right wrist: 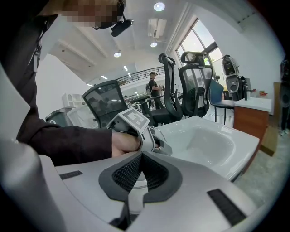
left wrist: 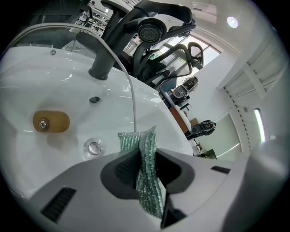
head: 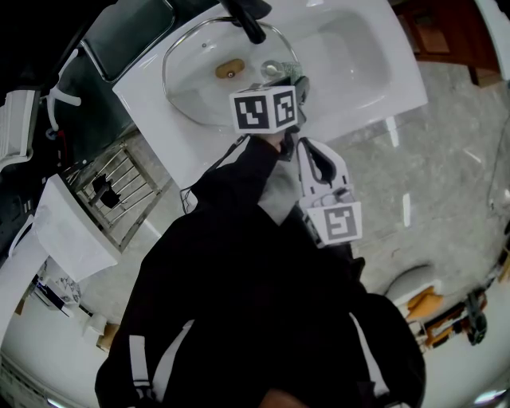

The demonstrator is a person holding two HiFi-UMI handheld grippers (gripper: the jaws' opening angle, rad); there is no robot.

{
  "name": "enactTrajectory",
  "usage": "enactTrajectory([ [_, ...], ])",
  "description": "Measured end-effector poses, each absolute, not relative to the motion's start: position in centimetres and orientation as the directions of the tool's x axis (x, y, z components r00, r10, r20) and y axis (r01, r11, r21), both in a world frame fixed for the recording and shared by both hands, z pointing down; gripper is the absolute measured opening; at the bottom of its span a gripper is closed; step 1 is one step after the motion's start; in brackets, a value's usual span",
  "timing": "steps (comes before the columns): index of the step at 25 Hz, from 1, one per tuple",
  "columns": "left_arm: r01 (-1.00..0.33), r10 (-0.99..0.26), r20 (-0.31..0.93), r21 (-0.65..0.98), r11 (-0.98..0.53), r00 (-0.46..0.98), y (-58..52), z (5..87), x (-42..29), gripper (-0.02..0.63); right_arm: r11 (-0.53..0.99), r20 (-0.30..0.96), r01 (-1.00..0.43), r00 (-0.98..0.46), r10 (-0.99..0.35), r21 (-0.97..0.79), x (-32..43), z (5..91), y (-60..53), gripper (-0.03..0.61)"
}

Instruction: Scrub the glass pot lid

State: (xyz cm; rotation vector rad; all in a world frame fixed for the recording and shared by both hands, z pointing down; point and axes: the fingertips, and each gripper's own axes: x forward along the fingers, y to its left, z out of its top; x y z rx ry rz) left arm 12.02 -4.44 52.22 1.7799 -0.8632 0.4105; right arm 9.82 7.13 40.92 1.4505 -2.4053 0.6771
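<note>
The glass pot lid (head: 198, 84) lies in the left basin of the white sink (head: 398, 88), its tan knob (head: 230, 69) facing up. My left gripper (head: 292, 81) hangs over the lid's right rim, shut on a green scrub sponge (left wrist: 146, 172). In the left gripper view the lid's metal rim (left wrist: 134, 102) arcs just beyond the sponge, with the knob (left wrist: 50, 121) at left. My right gripper (head: 312, 155) is held back near the body, outside the sink. Its jaws (right wrist: 141, 156) are shut with nothing between them, and it points at the left gripper (right wrist: 136, 124).
A black faucet (head: 247, 20) reaches over the far side of the basin, its spray head (left wrist: 151, 32) above the lid. A drain plug (left wrist: 94, 147) shows through the glass. The right basin (head: 351, 48) adjoins. A wire rack (head: 119, 187) stands to the left.
</note>
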Motion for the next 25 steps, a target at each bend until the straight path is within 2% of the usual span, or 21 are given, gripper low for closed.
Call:
enactTrajectory([
  [7, -0.638, -0.333, 0.56, 0.744, -0.2, 0.758, -3.7, 49.8, 13.2, 0.08, 0.392, 0.431, -0.888, -0.46, -0.776, -0.242, 9.8, 40.3, 7.7, 0.002],
  [12, -0.579, -0.318, 0.496, 0.766, -0.279, 0.808, -2.7, 46.7, 14.1, 0.08, 0.385, 0.425, -0.893, -0.45, -0.786, -0.233, 9.9, 39.5, 8.6, 0.002],
  [20, -0.639, -0.405, 0.504, 0.685, -0.351, 0.763, -1.8, 43.2, 10.2, 0.08, 0.379, 0.4, -0.903, -0.429, -0.81, -0.202, 10.8, 38.1, 9.6, 0.002],
  [25, -0.662, -0.466, 0.491, 0.663, -0.348, 0.737, -1.2, 40.7, 7.1, 0.08, 0.338, 0.368, -0.905, -0.416, -0.832, -0.258, 10.7, 36.5, 9.2, 0.002],
])
